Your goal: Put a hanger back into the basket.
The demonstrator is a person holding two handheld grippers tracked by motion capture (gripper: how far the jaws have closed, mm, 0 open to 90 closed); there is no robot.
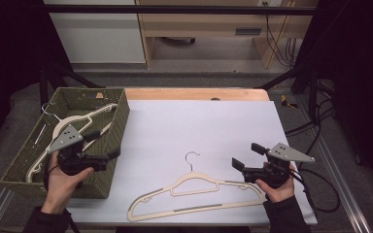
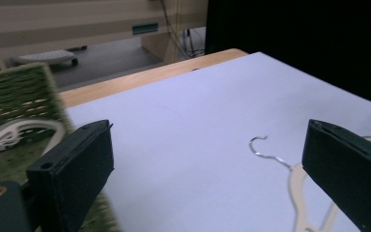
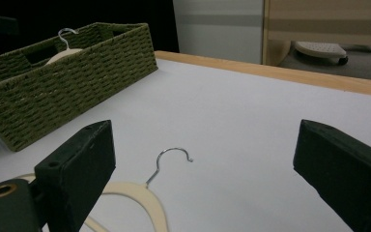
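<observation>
- We find the left gripper [image 1: 106,144] over the basket's [image 1: 118,127] right wall, jaws spread wide with nothing between them.
- One hanger [image 1: 65,127] lies inside the basket, hook toward the far left corner; we judge it already stowed.
- The second hanger [image 1: 196,193] lies flat on the white sheet [image 1: 199,126], near edge, hook pointing far.
- The right gripper [image 1: 245,156] hovers just right of that hanger, jaws wide and empty, apparently poised to take its right shoulder next.
</observation>
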